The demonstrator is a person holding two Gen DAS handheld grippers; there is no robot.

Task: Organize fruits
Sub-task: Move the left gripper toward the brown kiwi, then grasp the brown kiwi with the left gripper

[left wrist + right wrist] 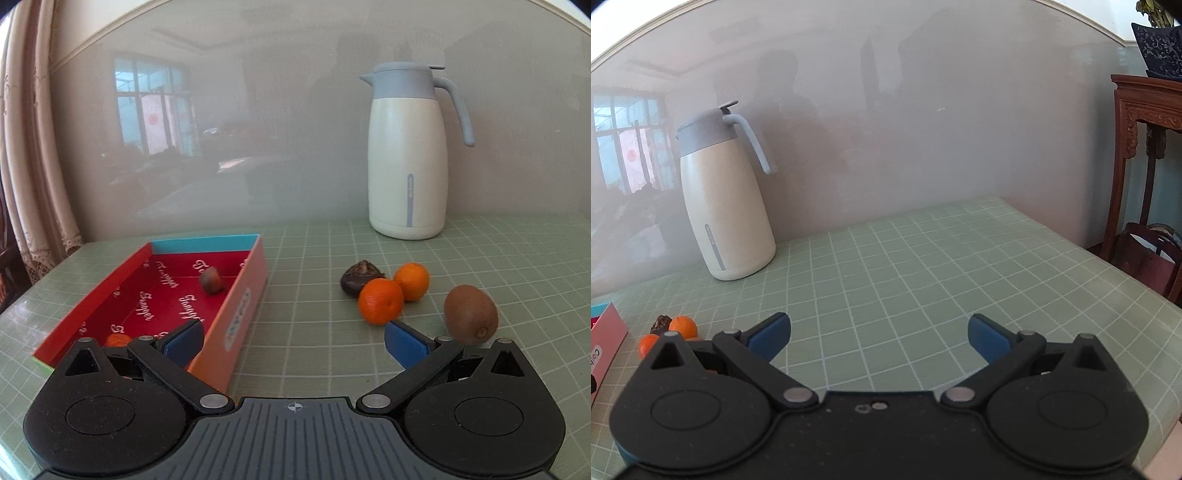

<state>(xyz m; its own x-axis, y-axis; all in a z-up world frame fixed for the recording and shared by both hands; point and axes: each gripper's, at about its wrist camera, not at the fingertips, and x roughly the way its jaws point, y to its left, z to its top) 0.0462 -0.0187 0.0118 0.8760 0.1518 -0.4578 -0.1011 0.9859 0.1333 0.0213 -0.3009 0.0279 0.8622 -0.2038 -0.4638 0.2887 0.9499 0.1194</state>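
The green grid tablecloth (369,354) carries a cream thermos jug (406,155) against the wall. At left lies an open red box (162,295) containing one brown fruit (211,280) and an orange piece (117,339), partly hidden. Right of it cluster a kiwi (471,314), two tangerines (380,301) and a dark fruit (357,280). Left gripper (293,338) and right gripper (879,332): jaws wide, empty

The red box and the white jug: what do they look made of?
Red box: looks like printed cardboard, with thin flat walls, sharp folded corners and a matte printed lining. White jug: smooth, faintly glossy cream body, possibly coated metal or plastic; the grey-blue lid and handle look like plastic.
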